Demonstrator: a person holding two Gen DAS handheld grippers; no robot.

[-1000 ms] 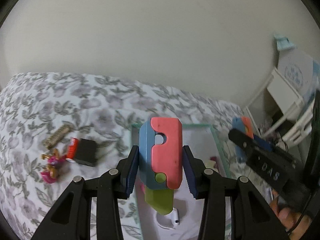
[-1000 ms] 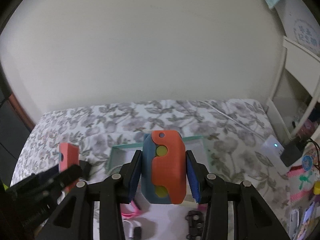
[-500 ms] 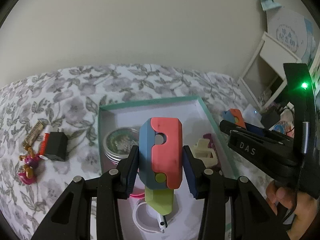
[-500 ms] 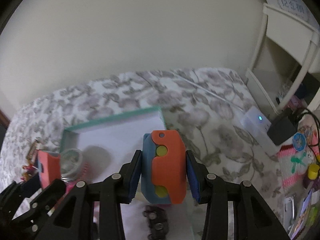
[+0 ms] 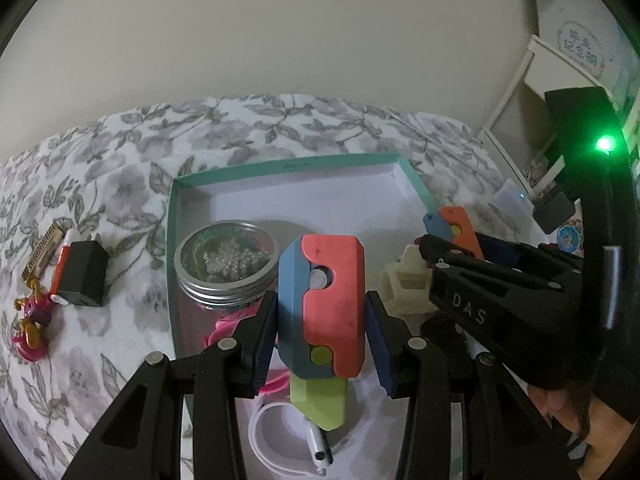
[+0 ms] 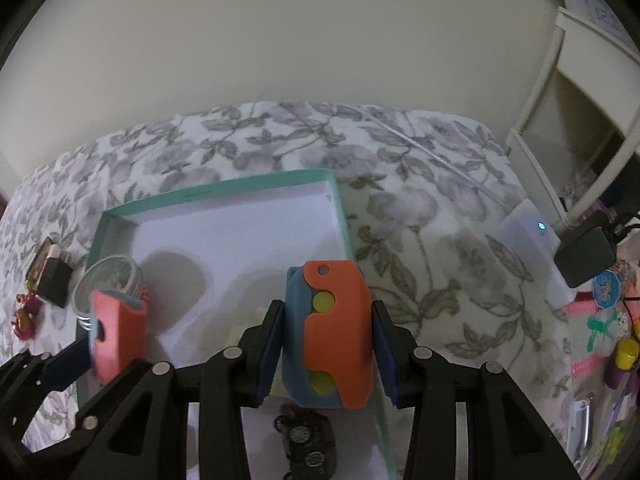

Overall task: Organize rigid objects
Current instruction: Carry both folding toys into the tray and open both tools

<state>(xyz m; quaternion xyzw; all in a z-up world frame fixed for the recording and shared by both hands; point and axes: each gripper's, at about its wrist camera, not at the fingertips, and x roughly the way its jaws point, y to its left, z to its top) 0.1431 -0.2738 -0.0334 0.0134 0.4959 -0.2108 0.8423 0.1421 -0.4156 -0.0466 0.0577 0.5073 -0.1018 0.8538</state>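
My left gripper [image 5: 322, 344] is shut on a red and blue toy [image 5: 332, 304] with a green tip pointing down. It hangs over the near part of a teal-rimmed white box [image 5: 288, 166]. My right gripper [image 6: 326, 352] is shut on an orange and blue toy [image 6: 332, 332] with yellow dots, above the box's [image 6: 220, 190] right front corner. Each gripper shows in the other's view: the right gripper [image 5: 480, 280] with its toy [image 5: 452, 224], and the left toy [image 6: 116, 336].
In the box lie a metal-lidded jar [image 5: 226, 256], a cream toy [image 5: 404, 280], a white band [image 5: 276, 444], pink pieces and a black toy car [image 6: 306, 436]. A black charger [image 5: 82, 268] and pink figure [image 5: 30, 328] lie left on the floral bedspread. White shelves [image 6: 560, 128] stand right.
Both grippers have sunk toward the box and tipped further down, each still gripping its toy. The box and its contents now fill more of both views.
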